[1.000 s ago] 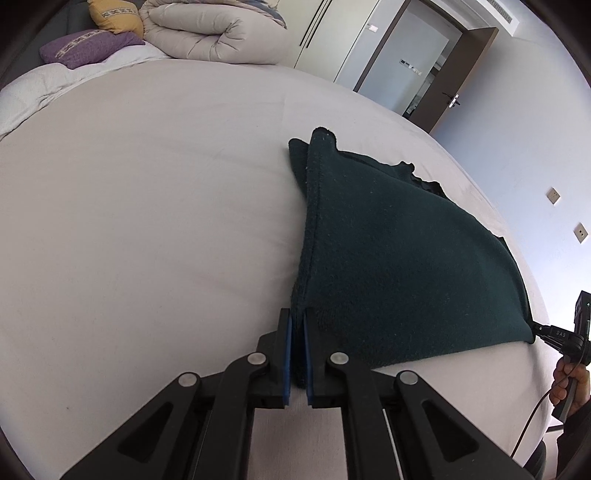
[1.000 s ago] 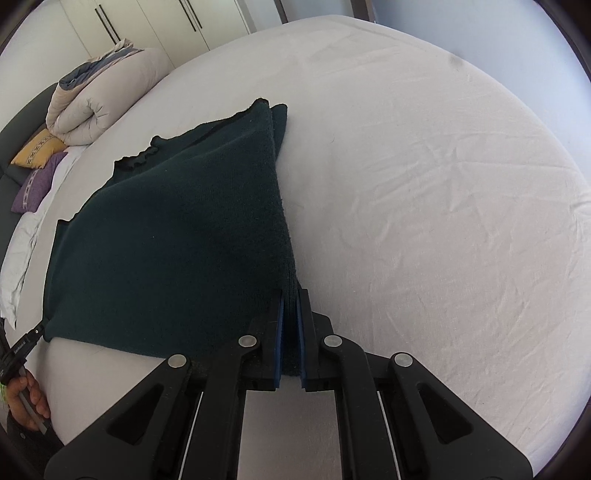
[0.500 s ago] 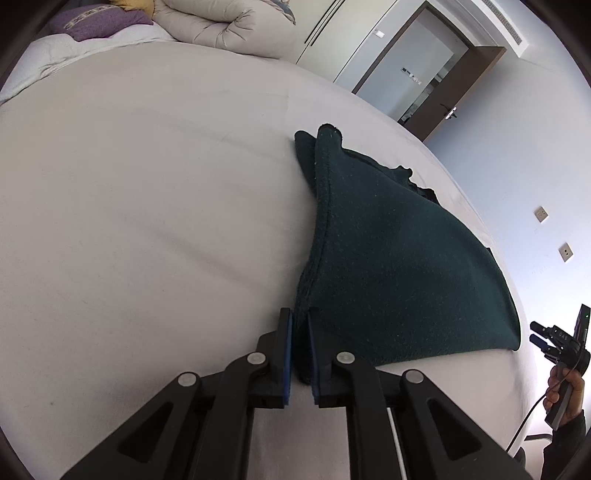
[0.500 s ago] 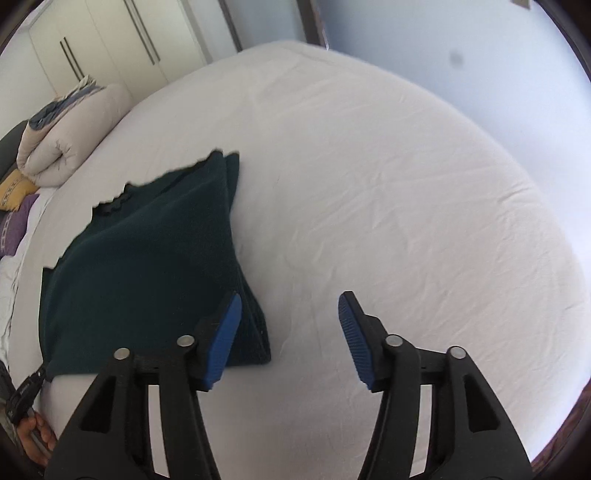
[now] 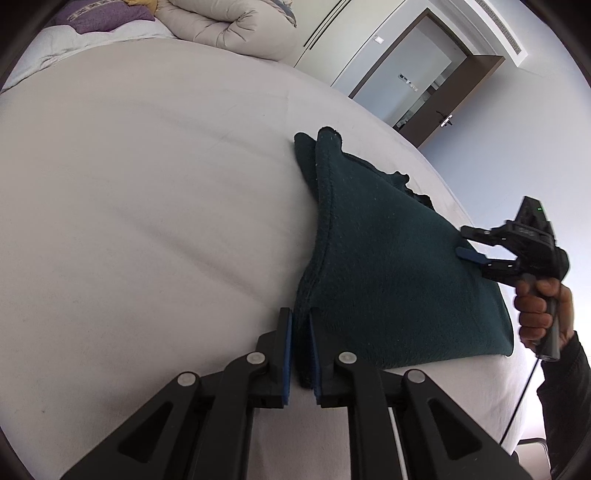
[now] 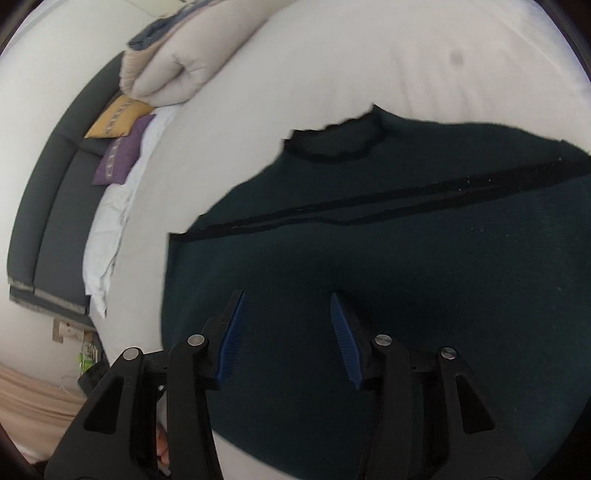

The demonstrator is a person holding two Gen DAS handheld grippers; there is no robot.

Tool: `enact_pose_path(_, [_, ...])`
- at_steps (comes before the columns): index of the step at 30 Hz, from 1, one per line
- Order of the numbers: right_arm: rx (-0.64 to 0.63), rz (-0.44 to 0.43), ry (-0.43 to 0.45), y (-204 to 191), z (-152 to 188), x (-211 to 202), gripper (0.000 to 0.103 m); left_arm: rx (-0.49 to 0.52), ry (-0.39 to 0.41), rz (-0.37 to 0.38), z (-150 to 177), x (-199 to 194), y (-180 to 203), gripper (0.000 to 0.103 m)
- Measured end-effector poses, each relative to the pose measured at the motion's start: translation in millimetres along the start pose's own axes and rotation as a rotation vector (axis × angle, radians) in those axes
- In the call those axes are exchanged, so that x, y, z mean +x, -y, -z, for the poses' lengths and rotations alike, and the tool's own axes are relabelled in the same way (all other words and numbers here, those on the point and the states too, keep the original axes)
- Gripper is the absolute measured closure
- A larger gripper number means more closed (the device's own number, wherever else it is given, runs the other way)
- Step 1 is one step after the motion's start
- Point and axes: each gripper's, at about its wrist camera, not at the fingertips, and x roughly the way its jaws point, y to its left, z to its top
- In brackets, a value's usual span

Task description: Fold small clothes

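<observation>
— Dark green fleece garment [image 5: 388, 266], folded over, lies on the white bed sheet [image 5: 147, 221], near the edge closest to the camera. Who has hold of it?

— Left gripper [image 5: 301, 350]: its blue-padded fingers [image 5: 286, 354] are pressed together on the garment's near corner, which rises slightly off the sheet along the hemmed edge.

— And the other claw?

— Right gripper [image 6: 286, 332], held in the person's right hand [image 5: 543, 314], hangs over the middle of the cloth with its fingers spread wide and nothing between them. Whether the pads touch the fabric cannot be told; that view is blurred.

— What lies beyond the garment?

— At the bed's far end, a rolled beige duvet [image 5: 229, 29], with a purple cushion [image 6: 123, 151] and a yellow cushion [image 6: 118, 118] beside it against a grey upholstered headboard [image 6: 48, 206]. A dark brown door [image 5: 461, 96] stands open in the pale wall behind.
</observation>
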Motion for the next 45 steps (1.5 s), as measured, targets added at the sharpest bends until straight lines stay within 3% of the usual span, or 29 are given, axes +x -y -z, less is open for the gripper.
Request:
enact_pose_path(1, [0.011,0.029,0.03,9.6,-8.2,6.8,0.065,-0.005,0.001,0.008,-0.5,0.4,-1.0,0.09])
enact_pose_path(3, [0.102,-0.012,0.104,36.6,-24.5,9.0,0.074,-0.014,0.004,0.022,-1.4,1.2,-2.6,0.09])
enact_pose_path(4, [0.161,-0.025,0.157,50.1,-30.8,4.6,0.074,-0.017,0.004,0.027,-1.9,1.5,-3.0,0.09])
enact_pose_path(6, [0.221,0.068,0.252,68.2,-41.8,-7.4,0.073,-0.02,0.003,0.03,-2.8,2.4,-2.9,0.09])
enact_pose_path(10, [0.203,0.081,0.292,64.3,-36.7,-32.6,0.069,-0.023,0.005,0.034,-3.2,3.4,-2.4,0.089])
enact_pose_path(12, [0.116,0.045,0.264,40.7,-24.8,-34.0,0.069,-0.021,0.007,0.036,-3.3,3.8,-1.8,0.088])
enact_pose_path(15, [-0.009,-0.036,0.153,-1.2,-7.8,-13.8,0.068,-0.02,0.008,0.036,-3.3,4.7,-0.9,0.088])
enact_pose_path(17, [-0.046,-0.058,0.099,-26.7,8.5,8.5,0.061,-0.022,0.009,0.04,-3.6,5.3,-1.4,0.088])
enact_pose_path(19, [-0.001,-0.076,0.086,-19.7,13.1,23.1,0.061,-0.026,0.01,0.046,-3.1,5.1,-2.0,0.088])
enact_pose_path(22, [0.077,-0.142,0.134,10.6,16.1,21.9,0.064,-0.031,0.01,0.053,-3.2,5.2,-3.4,0.087])
enact_pose_path(24, [0.102,-0.087,0.197,31.4,19.7,3.0,0.064,-0.035,0.01,0.057,-3.5,5.5,-4.2,0.087])
enact_pose_path(26, [0.164,-0.092,0.259,59.1,27.2,-21.3,0.064,-0.038,0.009,0.063,-2.9,4.6,-5.5,0.087])
enact_pose_path(30, [0.25,0.081,0.434,102.9,51.7,-91.1,0.061,-0.04,0.009,0.071,-2.1,3.4,-5.7,0.087])
enact_pose_path(33, [0.279,0.259,0.522,120.1,76.6,-132.3,0.048,-0.039,0.01,0.074,-2.2,3.3,-5.2,0.086])
enact_pose_path(36, [0.256,0.415,0.497,126.4,97.1,-144.1,0.045,-0.037,0.012,0.075,-1.5,2.9,-4.5,0.085])
enact_pose_path(37, [0.246,0.431,0.469,131.6,103.7,-143.7,0.045,-0.037,0.013,0.075,-1.4,3.0,-4.3,0.085])
enact_pose_path(39, [0.221,0.385,0.407,136.4,114.7,-134.8,0.045,-0.037,0.013,0.075,-1.4,3.1,-4.2,0.085])
enact_pose_path(41, [0.182,0.378,0.385,133.2,124.3,-125.9,0.053,-0.037,0.014,0.076,-1.4,3.3,-4.2,0.085])
enact_pose_path(42, [0.162,0.401,0.381,130.4,126.8,-121.2,0.074,-0.038,0.014,0.078,-1.5,3.5,-4.4,0.085])
enact_pose_path(43, [0.163,0.424,0.371,135.4,134.0,-127.0,0.083,-0.039,0.015,0.08,-0.7,2.6,-4.6,0.085])
enact_pose_path(45, [0.199,0.42,0.382,141.1,139.5,-127.6,0.092,-0.04,0.015,0.082,-0.6,2.6,-4.7,0.085])
